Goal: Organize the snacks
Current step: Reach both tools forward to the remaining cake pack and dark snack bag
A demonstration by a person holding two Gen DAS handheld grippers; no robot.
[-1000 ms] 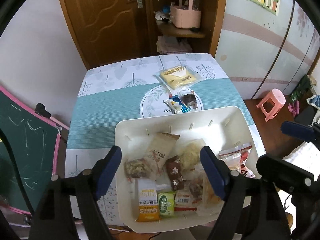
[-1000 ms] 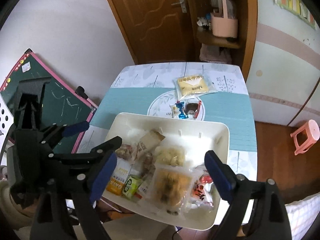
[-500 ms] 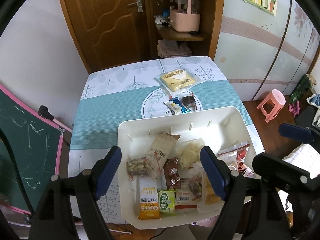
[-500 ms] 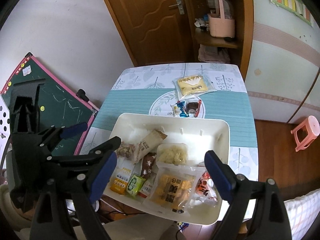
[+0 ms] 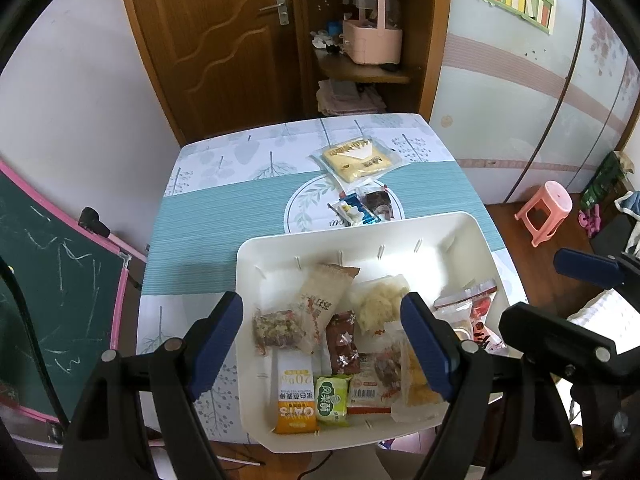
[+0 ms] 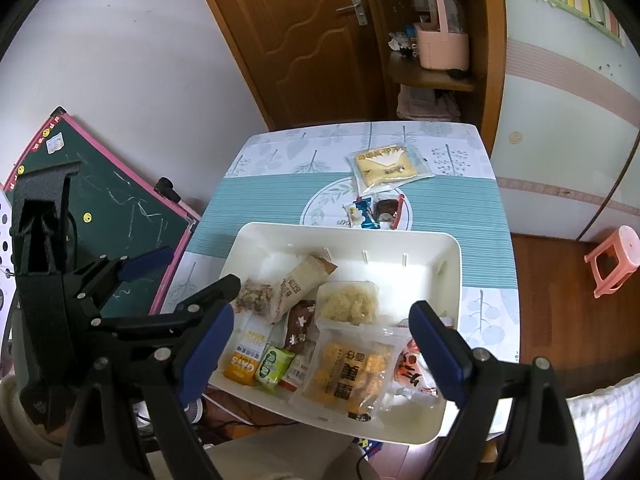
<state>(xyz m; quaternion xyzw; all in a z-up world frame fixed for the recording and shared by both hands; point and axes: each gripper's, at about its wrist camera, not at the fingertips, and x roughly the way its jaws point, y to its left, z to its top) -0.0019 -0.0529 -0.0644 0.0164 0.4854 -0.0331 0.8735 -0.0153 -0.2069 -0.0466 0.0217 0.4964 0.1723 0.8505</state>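
One white tray [image 5: 460,232] sat on one table [image 5: 208,232]. About ten wrapped snacks lay in the tray, overlapping too much for an exact count. Outside it lay one large yellow packet [image 5: 357,159] and roughly three small sweets [image 5: 362,208].

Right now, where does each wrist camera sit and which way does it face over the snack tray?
Left wrist: rides the left gripper, angled down over the white tray; its open blue-padded fingers frame the snacks, and the right gripper shows at the right edge.
Right wrist: rides the right gripper, angled down over the tray's right half; the left gripper shows at left.
Shared: tray, yellow cake packet, table, wooden door.
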